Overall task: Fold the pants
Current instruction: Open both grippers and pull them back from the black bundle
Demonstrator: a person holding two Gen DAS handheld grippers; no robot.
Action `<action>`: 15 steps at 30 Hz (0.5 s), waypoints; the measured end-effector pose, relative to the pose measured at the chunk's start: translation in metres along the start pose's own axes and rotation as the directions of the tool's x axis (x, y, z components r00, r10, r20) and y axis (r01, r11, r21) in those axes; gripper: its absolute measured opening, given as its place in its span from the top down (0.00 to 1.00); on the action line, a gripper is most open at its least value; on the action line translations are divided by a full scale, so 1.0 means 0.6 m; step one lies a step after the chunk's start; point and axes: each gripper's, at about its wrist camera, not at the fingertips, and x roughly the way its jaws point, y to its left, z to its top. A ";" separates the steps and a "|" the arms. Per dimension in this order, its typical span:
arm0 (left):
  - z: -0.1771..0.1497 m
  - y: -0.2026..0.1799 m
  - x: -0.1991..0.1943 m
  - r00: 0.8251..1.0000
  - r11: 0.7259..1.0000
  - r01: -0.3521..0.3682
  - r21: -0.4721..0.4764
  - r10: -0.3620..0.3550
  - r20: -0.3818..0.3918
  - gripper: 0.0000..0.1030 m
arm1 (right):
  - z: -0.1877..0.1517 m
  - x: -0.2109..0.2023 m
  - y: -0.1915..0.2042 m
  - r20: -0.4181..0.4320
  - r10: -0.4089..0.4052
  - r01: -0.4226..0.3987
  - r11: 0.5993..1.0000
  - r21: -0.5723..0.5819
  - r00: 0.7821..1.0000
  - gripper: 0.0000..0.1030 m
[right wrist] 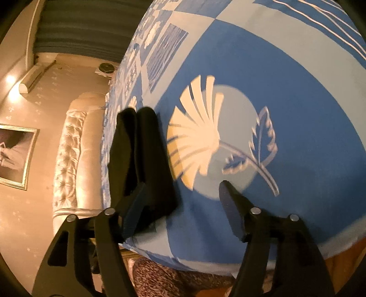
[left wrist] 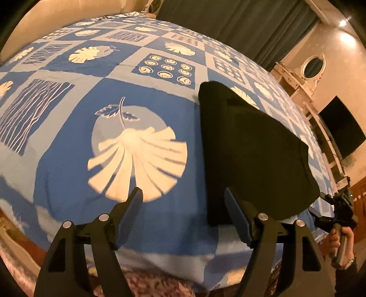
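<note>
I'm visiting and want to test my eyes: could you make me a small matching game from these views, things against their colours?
Things:
1. pants
2. bedspread
3. curtain
4. headboard

Colours:
a. cream, tufted
b. black
c. dark green
d. blue with white leaf prints

Pairs: 1-b, 2-d, 3-c, 4-a

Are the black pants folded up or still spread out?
Folded. The pants lie as one compact block with straight edges on the bedspread; the right view shows stacked layers. Neither gripper touches them.
</note>
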 end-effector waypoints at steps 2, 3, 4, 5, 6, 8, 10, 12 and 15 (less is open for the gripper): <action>-0.013 -0.006 -0.011 1.000 1.000 0.001 -0.018 -0.001 -0.002 0.29 | -0.018 -0.001 0.007 0.008 -0.026 0.026 1.000 -0.002 1.000 0.34; -0.018 -0.010 -0.016 1.000 1.000 0.004 -0.026 -0.004 -0.002 0.29 | -0.027 -0.003 0.010 0.018 -0.044 0.044 0.999 -0.004 0.999 0.34; -0.024 -0.016 -0.021 1.000 1.000 0.006 -0.028 -0.006 -0.006 0.29 | -0.034 -0.006 0.014 0.024 -0.058 0.058 0.998 -0.008 0.998 0.33; -0.028 -0.025 -0.024 1.000 1.000 0.007 -0.021 -0.007 -0.007 0.29 | -0.046 -0.008 0.021 0.033 -0.082 0.083 0.996 -0.024 0.996 0.32; -0.033 -0.033 -0.028 1.000 1.000 0.005 -0.008 -0.005 -0.004 0.29 | -0.051 -0.007 0.027 0.037 -0.098 0.099 0.994 -0.040 0.995 0.31; -0.042 -0.054 -0.036 1.000 1.000 -0.006 0.028 0.006 0.011 0.29 | -0.056 -0.006 0.040 0.046 -0.141 0.145 0.985 -0.093 0.989 0.28; -0.051 -0.077 -0.042 0.999 0.998 -0.023 0.060 0.021 0.026 0.29 | -0.069 -0.004 0.057 0.058 -0.196 0.203 0.966 -0.162 0.979 0.26; -0.057 -0.094 -0.045 0.999 0.996 -0.036 0.081 0.033 0.040 0.29 | -0.082 0.000 0.073 0.077 -0.248 0.259 0.940 -0.224 0.966 0.26; -0.063 -0.111 -0.047 0.997 0.993 -0.061 0.106 0.054 0.063 0.29 | -0.099 0.002 0.087 0.099 -0.288 0.305 0.910 -0.280 0.952 0.26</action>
